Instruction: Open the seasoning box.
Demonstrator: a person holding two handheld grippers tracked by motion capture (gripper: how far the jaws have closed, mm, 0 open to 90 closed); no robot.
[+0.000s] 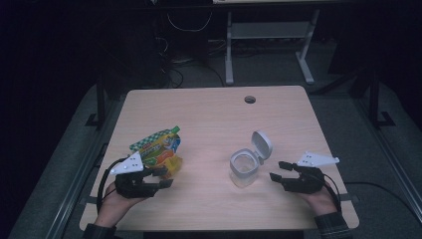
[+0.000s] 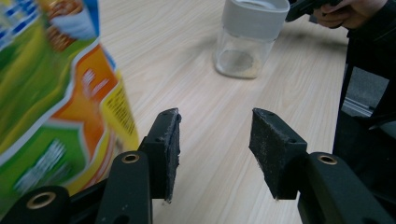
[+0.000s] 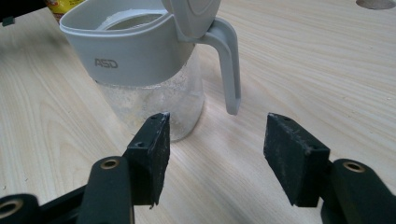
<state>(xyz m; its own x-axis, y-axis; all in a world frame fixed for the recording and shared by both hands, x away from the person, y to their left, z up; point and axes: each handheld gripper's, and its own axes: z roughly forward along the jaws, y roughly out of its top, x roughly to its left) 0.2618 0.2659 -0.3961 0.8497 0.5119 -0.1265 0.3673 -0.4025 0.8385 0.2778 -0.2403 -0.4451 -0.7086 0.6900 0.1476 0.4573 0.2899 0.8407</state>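
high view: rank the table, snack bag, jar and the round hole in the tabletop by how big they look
1. table, by far the largest
2. snack bag
3. jar with its open lid, a little smaller than the bag, which the left hand-held gripper partly covers
4. round hole, smallest

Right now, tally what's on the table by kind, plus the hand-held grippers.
Snack bag: 1
Jar with its grey lid flipped open: 1
Hand-held grippers: 2, left hand-held gripper and right hand-held gripper, both open, nothing between the jaws
Total: 4
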